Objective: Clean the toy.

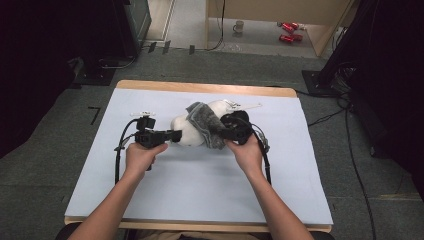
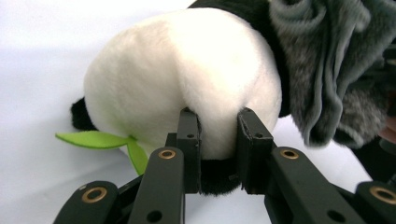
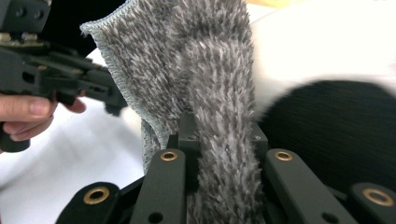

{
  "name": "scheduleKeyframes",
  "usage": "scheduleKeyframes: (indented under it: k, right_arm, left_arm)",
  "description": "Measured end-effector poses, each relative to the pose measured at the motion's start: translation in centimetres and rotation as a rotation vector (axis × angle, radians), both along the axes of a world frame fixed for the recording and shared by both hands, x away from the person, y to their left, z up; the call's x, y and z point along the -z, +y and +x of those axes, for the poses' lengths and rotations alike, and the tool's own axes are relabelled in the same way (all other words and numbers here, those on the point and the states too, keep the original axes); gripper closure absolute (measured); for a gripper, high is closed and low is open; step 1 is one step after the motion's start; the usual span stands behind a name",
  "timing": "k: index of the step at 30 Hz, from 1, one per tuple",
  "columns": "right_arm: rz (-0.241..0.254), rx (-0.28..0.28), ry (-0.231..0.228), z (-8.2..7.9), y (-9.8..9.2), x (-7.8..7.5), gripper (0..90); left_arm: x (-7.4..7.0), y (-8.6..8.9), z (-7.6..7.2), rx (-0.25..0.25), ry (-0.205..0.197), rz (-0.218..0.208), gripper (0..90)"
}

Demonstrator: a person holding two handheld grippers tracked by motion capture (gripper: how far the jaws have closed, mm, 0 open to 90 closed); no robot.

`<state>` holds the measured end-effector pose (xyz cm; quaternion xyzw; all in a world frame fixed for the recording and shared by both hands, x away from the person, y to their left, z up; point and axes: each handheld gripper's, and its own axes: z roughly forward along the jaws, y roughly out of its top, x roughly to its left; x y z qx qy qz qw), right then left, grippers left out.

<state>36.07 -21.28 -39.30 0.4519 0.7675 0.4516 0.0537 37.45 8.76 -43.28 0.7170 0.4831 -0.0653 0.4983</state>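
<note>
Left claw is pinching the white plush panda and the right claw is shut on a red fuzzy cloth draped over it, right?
Not quite: the cloth is grey, not red. The right gripper view shows the right claw shut on a fold of the grey fuzzy cloth. The rest holds: the left claw pinches the white plush panda, with the cloth draped over it.

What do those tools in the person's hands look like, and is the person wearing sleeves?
Both tongs, left and right, are black: flat linked bars with brass-coloured rivets, ending in two squared jaws. A black cable loops back from each. The forearms are bare, no sleeves or gloves.
</note>
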Motion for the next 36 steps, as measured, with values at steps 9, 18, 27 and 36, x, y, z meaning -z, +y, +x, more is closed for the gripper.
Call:
scheduleKeyframes:
  k: [9, 18, 27, 36]
  right_arm:
    - [0.007, 0.105, -0.019, 0.6, -4.1, -1.1, 76.6]
    - [0.002, 0.211, -0.051, 0.4, -6.6, -2.2, 77.0]
    - [0.006, 0.079, -0.028, -0.5, -3.1, -2.6, 77.1]
    - [0.041, 0.107, 0.006, 0.9, -4.6, -1.1, 76.9]
  left_arm:
    - [-0.1, -0.1, -0.1, 0.000, -0.005, -0.002, 74.3]
    - [-0.4, -0.2, -0.3, -0.013, -0.029, 0.010, 73.9]
    - [-0.5, -0.3, -0.5, -0.005, -0.049, 0.030, 70.9]
    - [-2.9, 0.0, -0.6, 0.112, -0.193, 0.115, 41.7]
